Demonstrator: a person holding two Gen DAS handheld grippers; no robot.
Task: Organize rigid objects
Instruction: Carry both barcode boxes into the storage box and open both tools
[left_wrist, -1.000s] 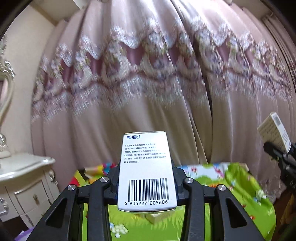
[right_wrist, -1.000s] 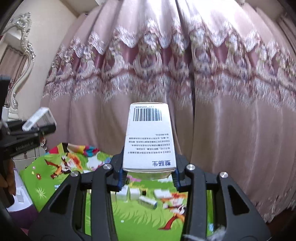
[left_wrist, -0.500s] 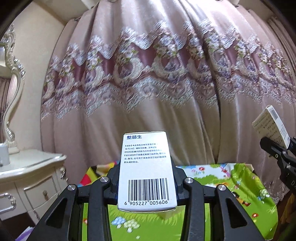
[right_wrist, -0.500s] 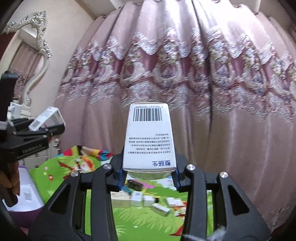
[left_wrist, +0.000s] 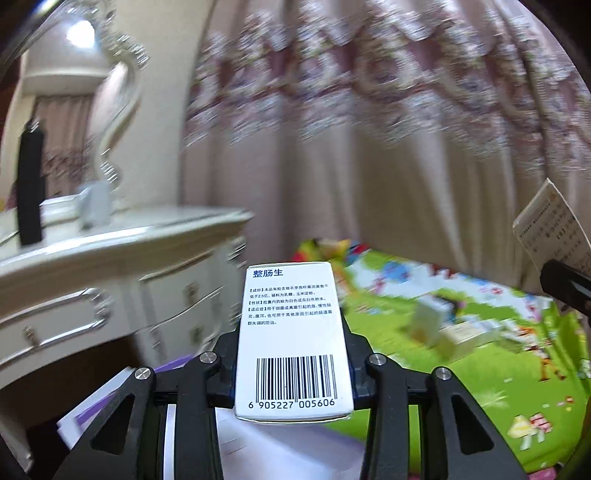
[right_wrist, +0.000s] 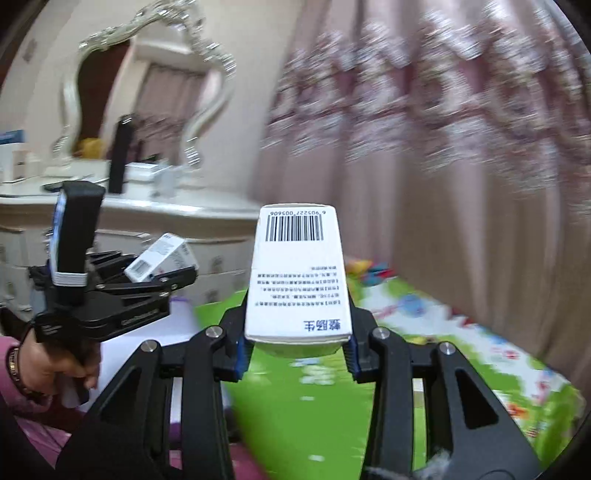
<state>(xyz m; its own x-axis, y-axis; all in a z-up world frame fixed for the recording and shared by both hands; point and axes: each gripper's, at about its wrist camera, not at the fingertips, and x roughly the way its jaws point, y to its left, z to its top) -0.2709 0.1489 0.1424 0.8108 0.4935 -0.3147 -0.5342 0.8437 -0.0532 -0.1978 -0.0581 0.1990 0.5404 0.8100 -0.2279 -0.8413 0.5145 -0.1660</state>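
Carry step: the left gripper clamps a white barcoded cardboard medicine box, the right gripper clamps its twin white box, and next each needs a set-down spot, perhaps the white storage bin near left.

Smooth white cardboard box, matt black plastic gripper arms, seemingly glossy cream dresser.

A pink curtain with an embroidered band is seen across the far side, blurred. To the left, a cream dresser with drawers is set against the wall, and an ornate silver-framed mirror is stood on it. A tall black object is placed upright on the dresser top. A bright green cartoon-printed mat is spread at right.
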